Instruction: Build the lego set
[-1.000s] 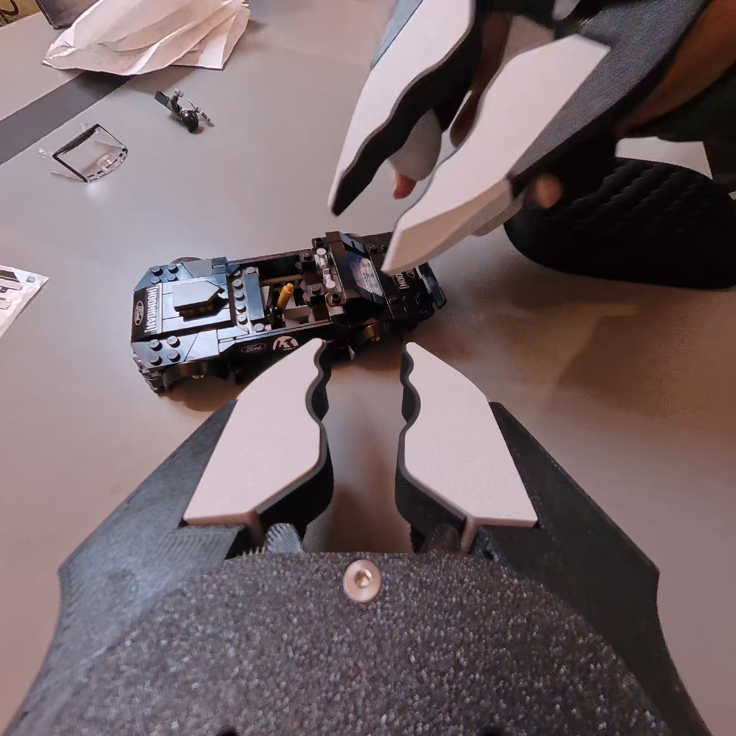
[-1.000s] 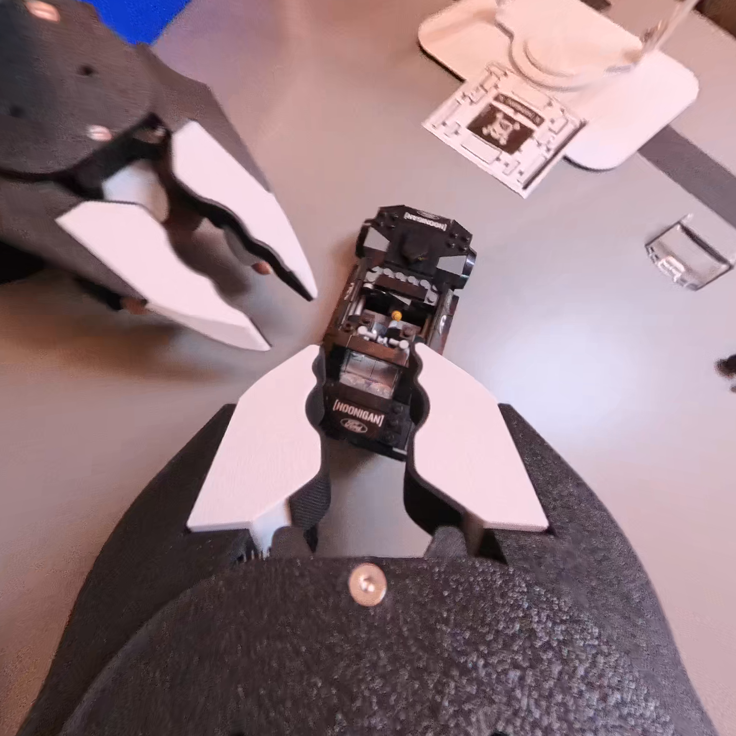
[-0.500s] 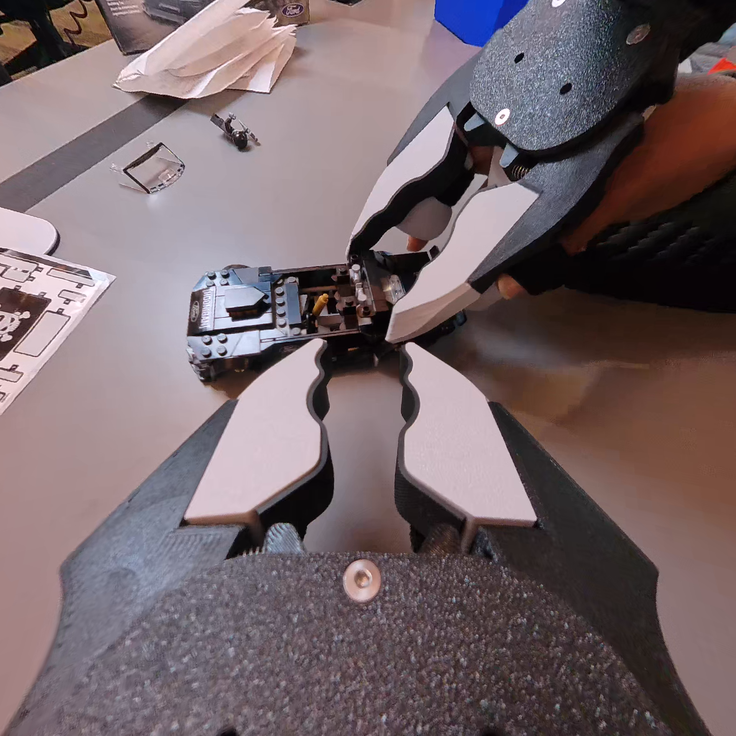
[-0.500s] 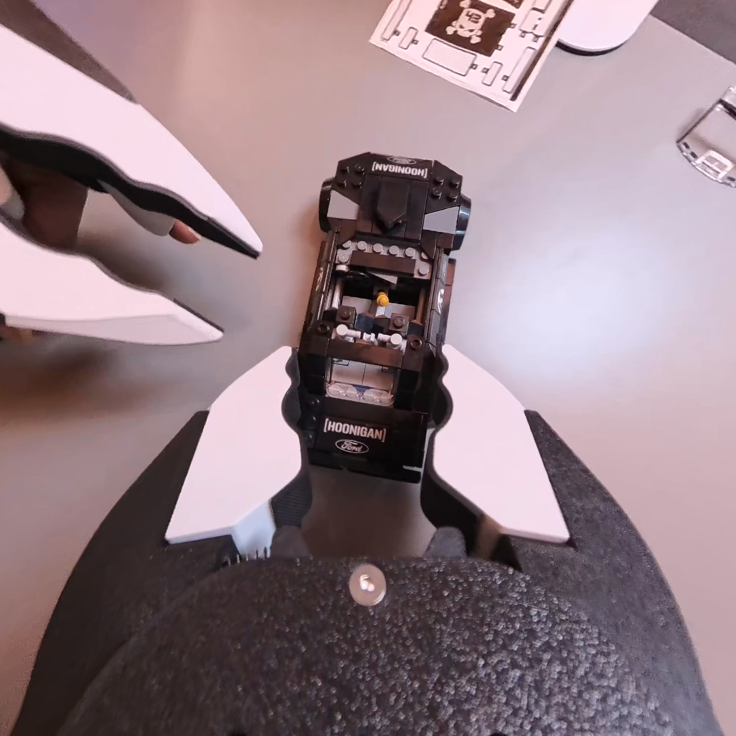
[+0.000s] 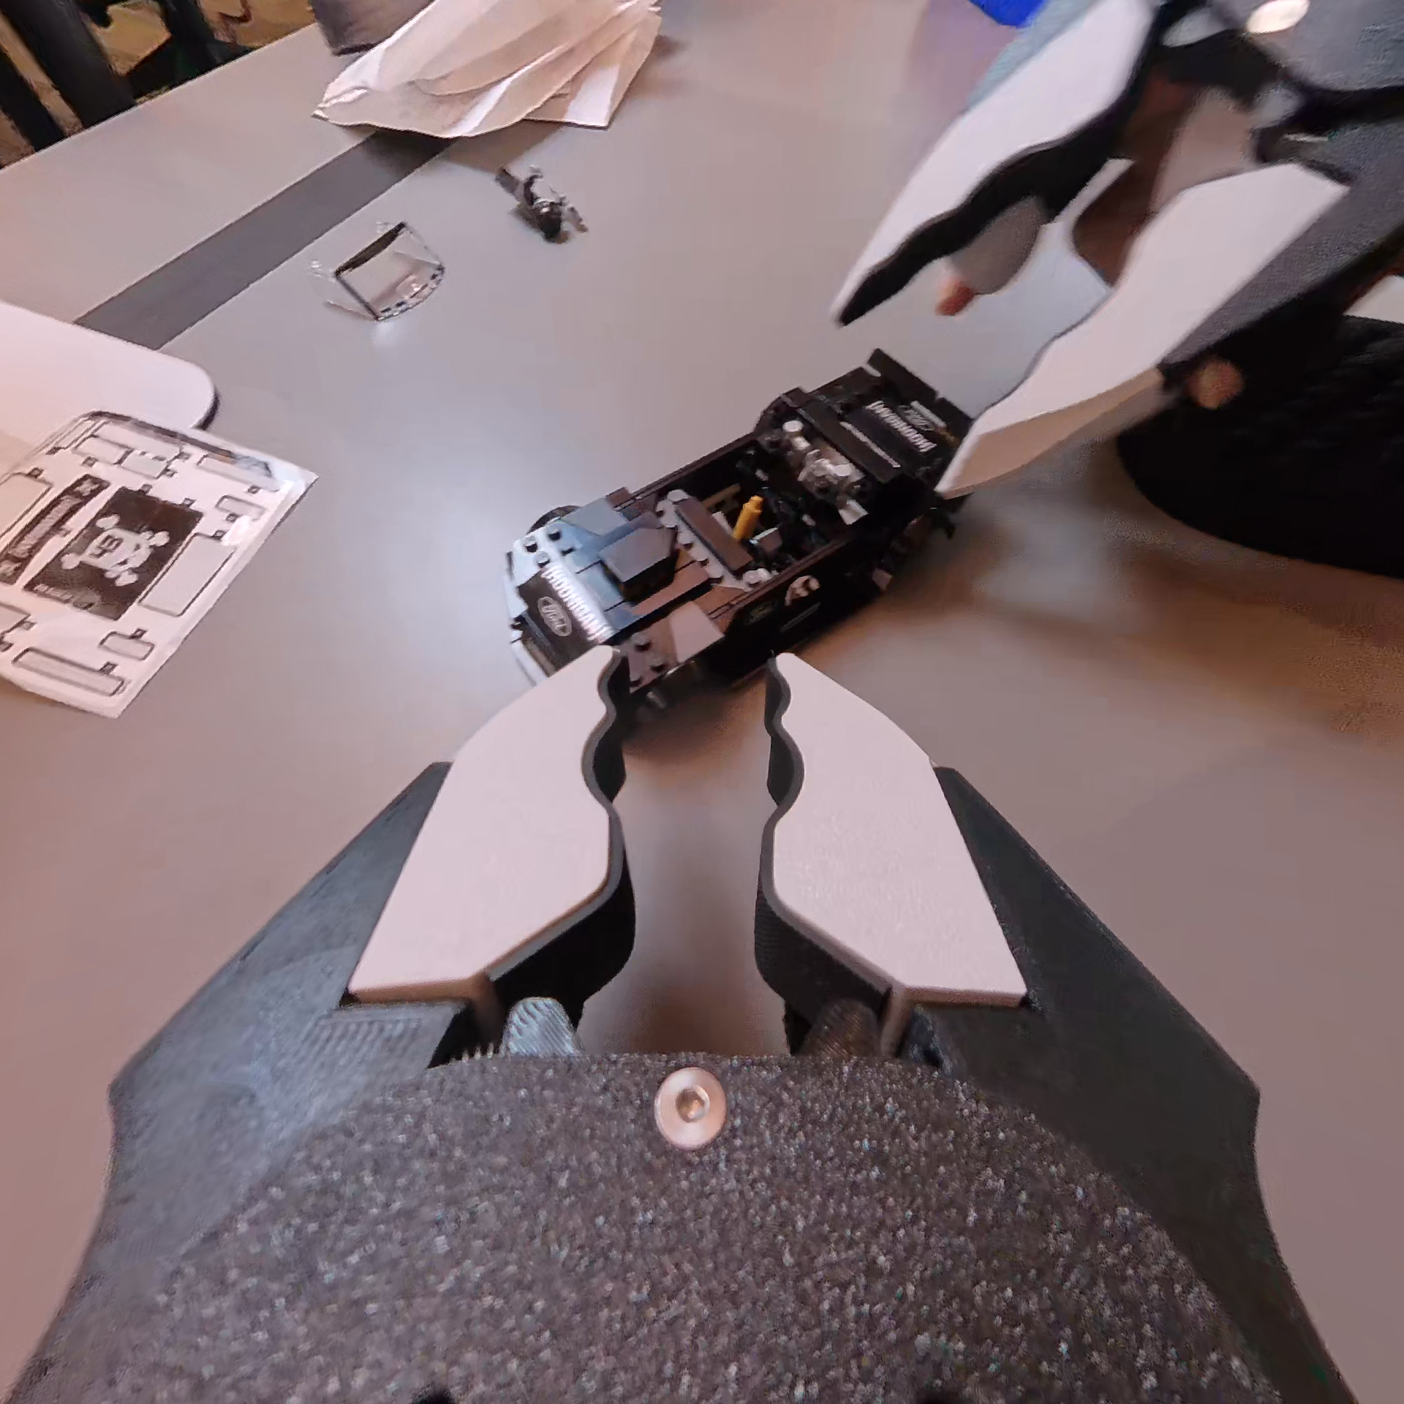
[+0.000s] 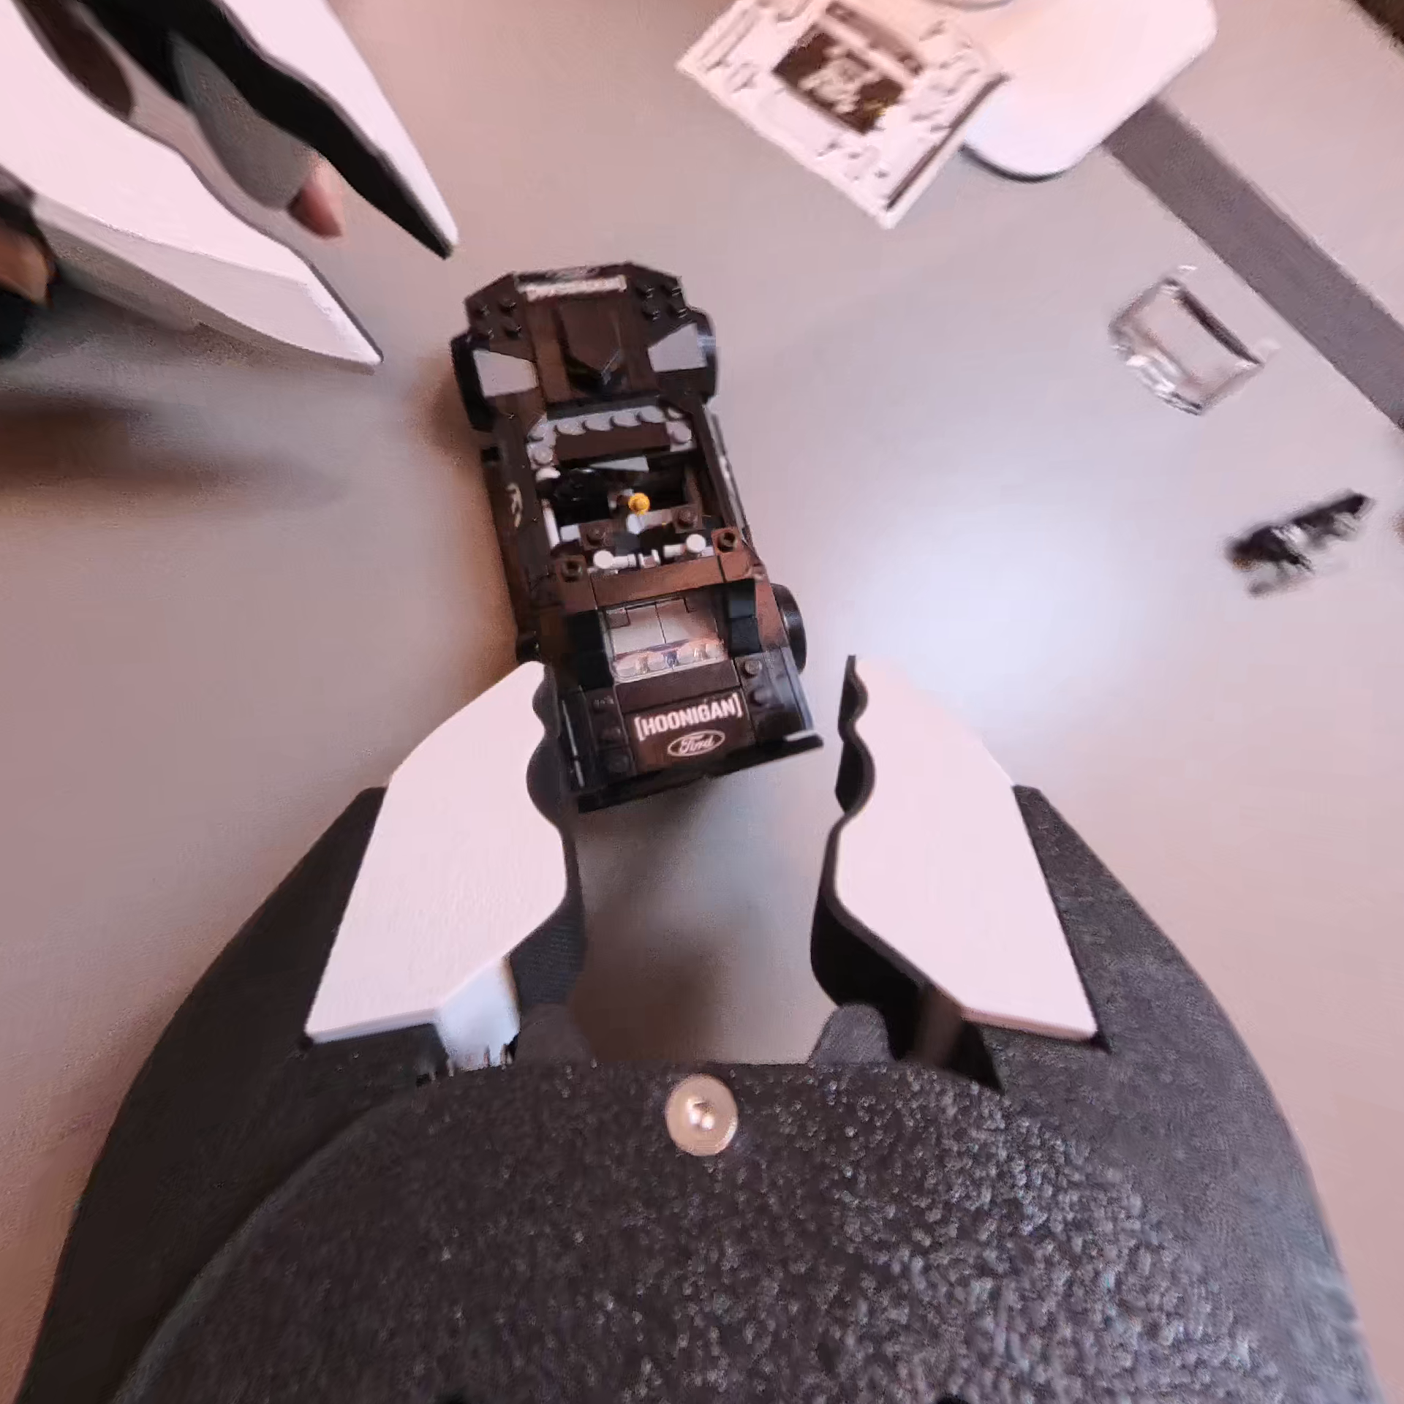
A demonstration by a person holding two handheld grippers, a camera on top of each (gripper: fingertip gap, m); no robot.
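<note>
Car: I see a black lego car (image 5: 729, 547) on its wheels on the grey desk (image 5: 380, 760), roof off, cabin open, a small yellow piece (image 5: 751, 517) inside.
Writing: there is white lettering and an oval badge on the car's nose and tail plates; I do not copy it.
Left tool (image 5: 691, 668): my jaws stand partly apart with nothing between them; the tips sit just at the car's front corner, and I cannot tell if they touch.
Right tool (image 6: 691, 668): jaws wide apart, empty; the car's tail end lies between the tips, close to the left finger (image 6: 456, 836), clear of the right one.
Sheet: a sticker sheet (image 5: 114, 547) with black-and-white graphics lies to the left, well apart from the car.
Loose parts: a clear windscreen piece (image 5: 387, 277) and a small dark piece (image 5: 543, 201) lie farther back.
Paper: crumpled white bags (image 5: 501, 68) at the far edge.
</note>
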